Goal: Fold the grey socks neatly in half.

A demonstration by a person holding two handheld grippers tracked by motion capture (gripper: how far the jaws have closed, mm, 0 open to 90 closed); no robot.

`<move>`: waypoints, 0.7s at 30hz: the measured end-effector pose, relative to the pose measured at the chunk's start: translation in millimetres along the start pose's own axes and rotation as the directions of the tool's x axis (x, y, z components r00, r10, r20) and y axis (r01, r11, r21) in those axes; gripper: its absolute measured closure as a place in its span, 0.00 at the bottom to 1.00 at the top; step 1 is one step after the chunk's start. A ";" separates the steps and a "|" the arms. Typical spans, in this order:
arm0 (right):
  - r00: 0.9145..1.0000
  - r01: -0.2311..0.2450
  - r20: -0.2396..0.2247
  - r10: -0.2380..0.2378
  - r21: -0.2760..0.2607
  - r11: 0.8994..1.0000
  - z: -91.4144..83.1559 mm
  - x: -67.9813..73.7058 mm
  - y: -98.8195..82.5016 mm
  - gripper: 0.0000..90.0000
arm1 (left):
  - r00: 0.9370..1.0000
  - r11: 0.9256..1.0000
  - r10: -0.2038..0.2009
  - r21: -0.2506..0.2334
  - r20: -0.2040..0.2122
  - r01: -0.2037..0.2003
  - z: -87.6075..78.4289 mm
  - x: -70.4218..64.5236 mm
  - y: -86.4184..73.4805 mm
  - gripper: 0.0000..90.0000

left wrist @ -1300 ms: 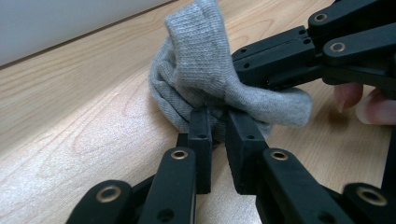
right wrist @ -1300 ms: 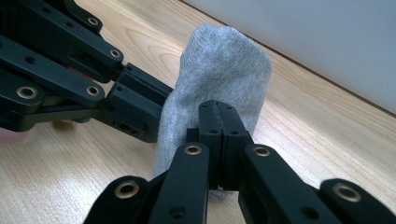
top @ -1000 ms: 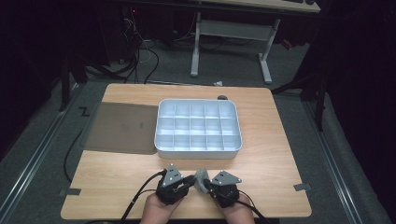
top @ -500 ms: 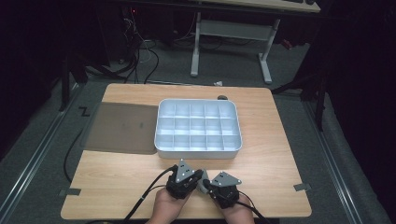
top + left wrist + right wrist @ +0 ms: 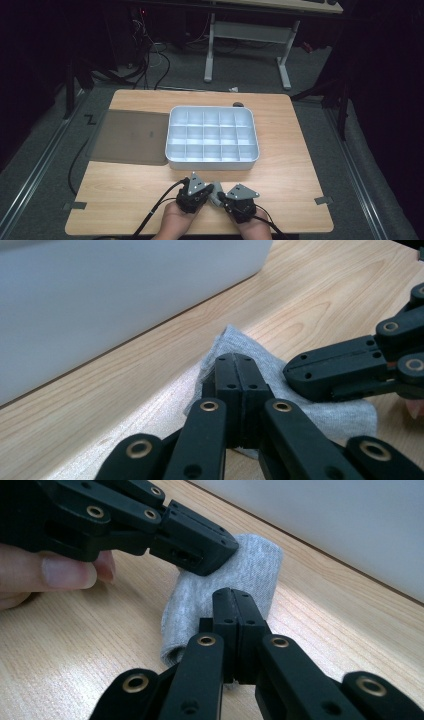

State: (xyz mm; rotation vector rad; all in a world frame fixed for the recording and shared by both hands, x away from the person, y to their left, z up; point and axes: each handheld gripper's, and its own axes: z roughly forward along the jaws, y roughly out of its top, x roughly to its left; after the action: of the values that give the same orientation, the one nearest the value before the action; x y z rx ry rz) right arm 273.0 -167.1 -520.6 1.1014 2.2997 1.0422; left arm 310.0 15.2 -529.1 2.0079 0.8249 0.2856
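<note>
Both jaws clamped on the grey cloth (image 5: 216, 194), left tool (image 5: 235, 385) and right tool (image 5: 234, 625) meeting by the divided tray (image 5: 212, 161) on the counter (image 5: 125, 195), no lettering legible.

Pale wood-grain desk (image 5: 280, 145), smooth with a soft sheen. On it a grey knitted cloth (image 5: 235, 575), matt and finely ribbed. The left tongs (image 5: 235, 385) and right tongs (image 5: 234, 625) look like matt black plastic with brassy rivets. The compartment tray (image 5: 212, 134) reads silvery and smooth, maybe metal, beside a dull grey-brown mat (image 5: 131, 136)
</note>
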 end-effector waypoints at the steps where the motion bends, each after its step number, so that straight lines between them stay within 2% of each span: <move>1: 1.000 -0.003 0.000 0.003 0.001 1.000 -0.1 -0.2 0.1 1.00 | 1.000 1.000 0.001 -0.002 0.000 -0.001 -0.1 0.0 -0.4 1.00; 12: 0.999 -0.040 -0.011 0.040 0.001 0.999 -4.1 -3.7 2.8 0.93 | 1.000 1.000 -0.004 -0.024 -0.002 0.004 -1.0 -0.4 -3.2 1.00; 21: 0.999 -0.043 -0.019 0.044 0.020 0.999 -9.7 -5.3 6.0 0.89 | 1.000 1.000 -0.001 -0.031 0.001 0.001 -1.4 -0.6 -3.6 1.00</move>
State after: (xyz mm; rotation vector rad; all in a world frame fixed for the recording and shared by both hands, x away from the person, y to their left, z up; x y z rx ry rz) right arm 273.4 -173.2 -509.6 1.1591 2.3153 1.0528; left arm 307.3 16.9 -531.2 1.9789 0.8167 0.2952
